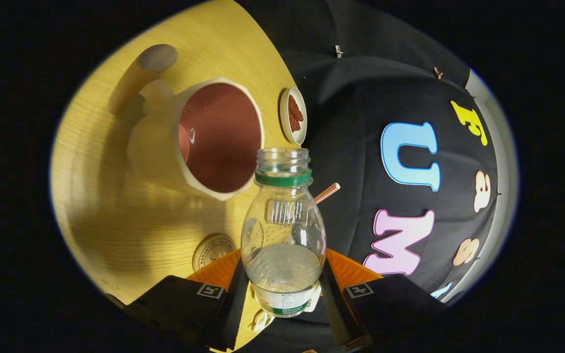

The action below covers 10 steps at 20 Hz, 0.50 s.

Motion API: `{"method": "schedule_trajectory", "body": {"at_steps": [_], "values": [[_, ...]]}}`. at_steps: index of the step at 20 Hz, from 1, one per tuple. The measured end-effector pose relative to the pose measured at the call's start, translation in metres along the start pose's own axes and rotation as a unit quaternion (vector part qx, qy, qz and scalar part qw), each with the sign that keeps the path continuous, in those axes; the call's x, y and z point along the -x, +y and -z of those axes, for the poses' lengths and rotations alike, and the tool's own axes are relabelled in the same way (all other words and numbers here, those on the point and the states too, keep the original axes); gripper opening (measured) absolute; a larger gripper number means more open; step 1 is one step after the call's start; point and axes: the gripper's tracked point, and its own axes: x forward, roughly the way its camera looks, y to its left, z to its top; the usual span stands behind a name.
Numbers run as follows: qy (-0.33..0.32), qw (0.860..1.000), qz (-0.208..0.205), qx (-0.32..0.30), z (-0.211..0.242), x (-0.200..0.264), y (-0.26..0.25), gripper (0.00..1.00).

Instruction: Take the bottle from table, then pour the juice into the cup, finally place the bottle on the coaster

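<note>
Gripper (282, 289) at lower centre was closed on the bottle (283, 235), both fingers pressing its lower body. Bottle uncapped, long axis running up-frame, mouth just short of the cup (199, 142) rim at centre-left. Judged: pour needs tipping leftward toward the cup. Coaster (212, 250) lay lower left on the worktop (115, 220).

Yellow wood-grain table (115, 196) carries cup (199, 142), small dish (293, 115), round coaster (212, 249).

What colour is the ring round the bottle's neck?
Green, clearest in the gripper view: the ring sits below the open mouth of the bottle.
</note>
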Motion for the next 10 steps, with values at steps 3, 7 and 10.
{"method": "schedule_trajectory", "body": {"at_steps": [3, 7, 10], "values": [[-0.004, 1.000, 0.001, 0.021, -0.0013, -0.0006, -0.0010, 0.74], [-0.015, 0.998, 0.001, 0.053, -0.0072, -0.0003, -0.0008, 0.74], [-0.021, 0.997, 0.004, 0.080, -0.0075, -0.0024, -0.0030, 0.74]]}}
